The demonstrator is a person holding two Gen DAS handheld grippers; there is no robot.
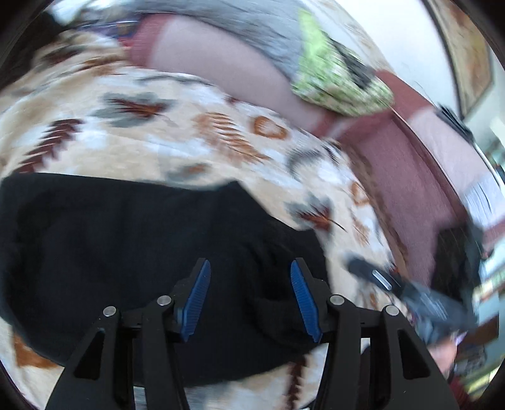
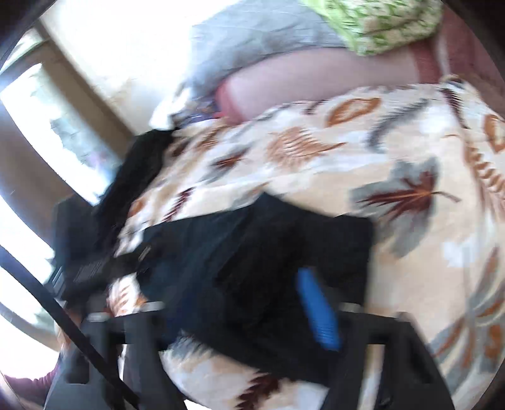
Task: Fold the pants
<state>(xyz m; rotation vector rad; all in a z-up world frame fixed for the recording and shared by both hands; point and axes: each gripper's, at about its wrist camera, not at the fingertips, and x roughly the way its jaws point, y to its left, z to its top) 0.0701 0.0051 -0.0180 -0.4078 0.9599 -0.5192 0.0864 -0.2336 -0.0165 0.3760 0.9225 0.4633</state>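
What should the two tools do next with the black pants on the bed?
Probably lower the left tool onto the near edge of the black pants and pinch it. Its blue fingers stand apart over the cloth with nothing held, and the pants lie rumpled on the leaf-patterned blanket.

Both wrist cameras look steeply down, close over the same black pants (image 1: pixel 126 252).

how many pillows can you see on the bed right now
3: a pink pillow by the leaf blanket, a grey pillow behind it, and a green patterned pillow beside those. More may be hidden.
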